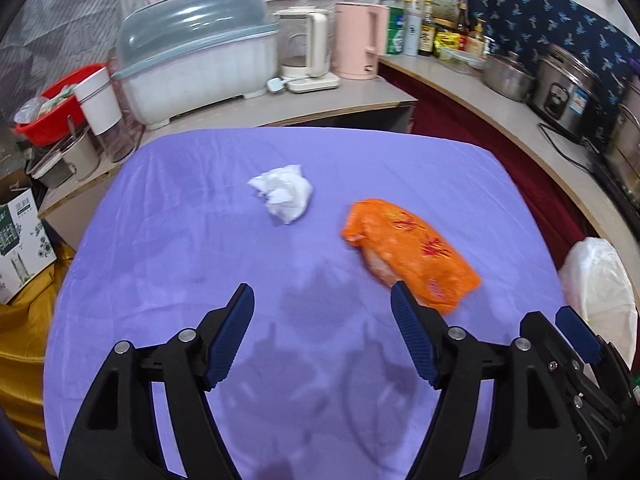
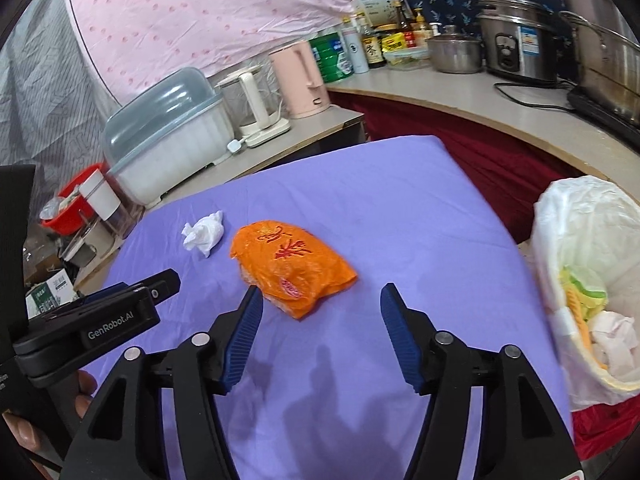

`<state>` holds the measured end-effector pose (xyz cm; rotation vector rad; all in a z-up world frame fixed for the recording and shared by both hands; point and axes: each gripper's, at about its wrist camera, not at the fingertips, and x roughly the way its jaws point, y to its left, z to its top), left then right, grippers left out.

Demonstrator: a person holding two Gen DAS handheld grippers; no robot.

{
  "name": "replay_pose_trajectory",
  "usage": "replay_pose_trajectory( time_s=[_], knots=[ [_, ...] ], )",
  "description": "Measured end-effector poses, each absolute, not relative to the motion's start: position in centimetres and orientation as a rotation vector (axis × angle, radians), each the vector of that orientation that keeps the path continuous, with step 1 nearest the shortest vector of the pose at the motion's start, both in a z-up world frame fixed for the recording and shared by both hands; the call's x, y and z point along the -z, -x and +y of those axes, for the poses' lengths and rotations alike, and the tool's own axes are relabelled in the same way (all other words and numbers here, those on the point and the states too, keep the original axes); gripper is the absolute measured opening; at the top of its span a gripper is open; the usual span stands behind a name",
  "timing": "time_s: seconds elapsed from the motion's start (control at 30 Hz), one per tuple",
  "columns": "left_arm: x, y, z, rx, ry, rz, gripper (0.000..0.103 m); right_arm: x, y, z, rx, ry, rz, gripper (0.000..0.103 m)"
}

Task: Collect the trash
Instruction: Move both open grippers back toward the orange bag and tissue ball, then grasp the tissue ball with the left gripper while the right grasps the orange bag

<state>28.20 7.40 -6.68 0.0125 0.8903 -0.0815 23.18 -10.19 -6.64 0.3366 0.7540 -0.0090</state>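
Observation:
A crumpled white tissue [image 1: 282,193] and an orange plastic bag [image 1: 408,250] lie on the purple tablecloth [image 1: 180,248]. My left gripper [image 1: 322,296] is open and empty above the cloth, nearer me than both; the bag lies just past its right finger. My right gripper [image 2: 320,298] is open and empty, with the orange bag [image 2: 290,266] just ahead of its left finger and the tissue [image 2: 203,233] farther left. A trash bin lined with a white bag [image 2: 592,280] stands at the table's right edge and holds some waste. It also shows in the left wrist view [image 1: 600,284].
Behind the table a counter holds a covered dish rack [image 1: 196,56], a glass kettle [image 1: 304,48], a pink kettle [image 1: 358,40], bottles, pots and a rice cooker [image 1: 568,84]. A red basin [image 1: 56,104] and boxes stand at left.

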Motion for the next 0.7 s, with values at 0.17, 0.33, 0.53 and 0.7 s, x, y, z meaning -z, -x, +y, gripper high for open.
replay_pose_trajectory(
  time_s=[0.17, 0.33, 0.53, 0.7],
  knots=[
    [7.3, -30.3, 9.6, 0.047, 0.01, 0.893, 0.083, 7.9, -25.8, -8.7, 0.004, -0.315, 0.784, 0.068],
    [7.9, -33.1, 11.1, 0.017, 0.04, 0.903, 0.088, 9.2, -28.4, -8.2, 0.008, -0.31, 0.811, 0.07],
    [8.9, -35.8, 11.0, 0.019, 0.032, 0.918, 0.088, 10.7, -31.1, -7.5, 0.007, -0.301, 0.836, 0.074],
    [10.1, -38.6, 10.3, 0.025, 0.026, 0.938, 0.091, 12.1, -32.6, -6.9, 0.004, -0.28, 0.863, 0.075]
  ],
)
